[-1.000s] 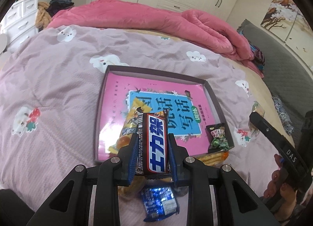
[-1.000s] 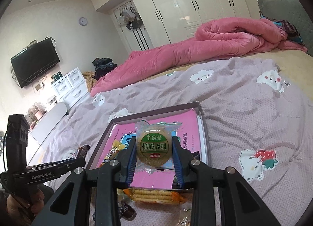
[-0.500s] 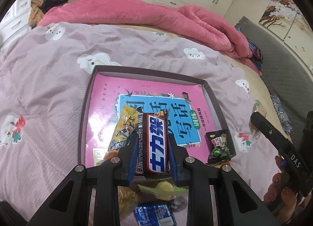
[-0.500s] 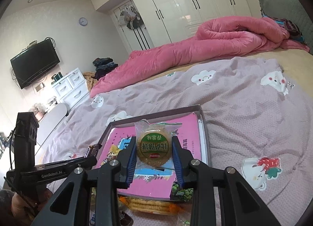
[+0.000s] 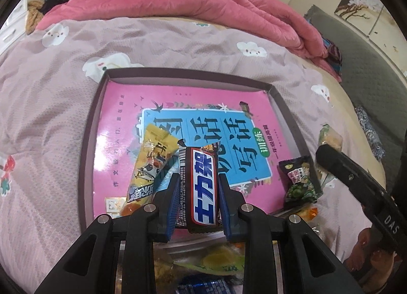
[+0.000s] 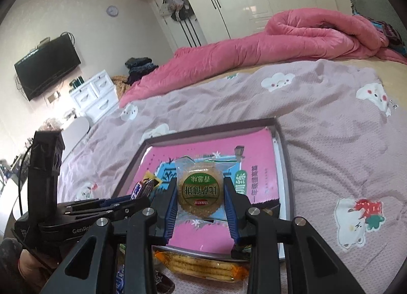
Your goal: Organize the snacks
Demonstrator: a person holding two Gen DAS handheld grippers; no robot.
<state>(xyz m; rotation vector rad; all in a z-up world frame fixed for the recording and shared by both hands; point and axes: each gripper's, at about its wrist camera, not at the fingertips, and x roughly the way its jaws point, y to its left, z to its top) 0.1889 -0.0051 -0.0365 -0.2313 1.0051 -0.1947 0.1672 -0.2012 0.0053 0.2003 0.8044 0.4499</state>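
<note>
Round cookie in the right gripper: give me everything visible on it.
The round cookie is a golden-brown disc with a crimped edge, sealed in a clear glossy wrapper with a green-and-white label whose print reads upside down. It stands upright on edge, label facing the camera, clamped at both sides by the right gripper and its blue pads, above the pink book in the tray.

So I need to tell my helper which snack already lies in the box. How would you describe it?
On the bed lies a shallow dark box lined with a pink book. Near its front left corner rests a long yellow packet, flat on the cover. Unlike the dark chocolate bar beside it, no hand-held gripper holds it.
</note>
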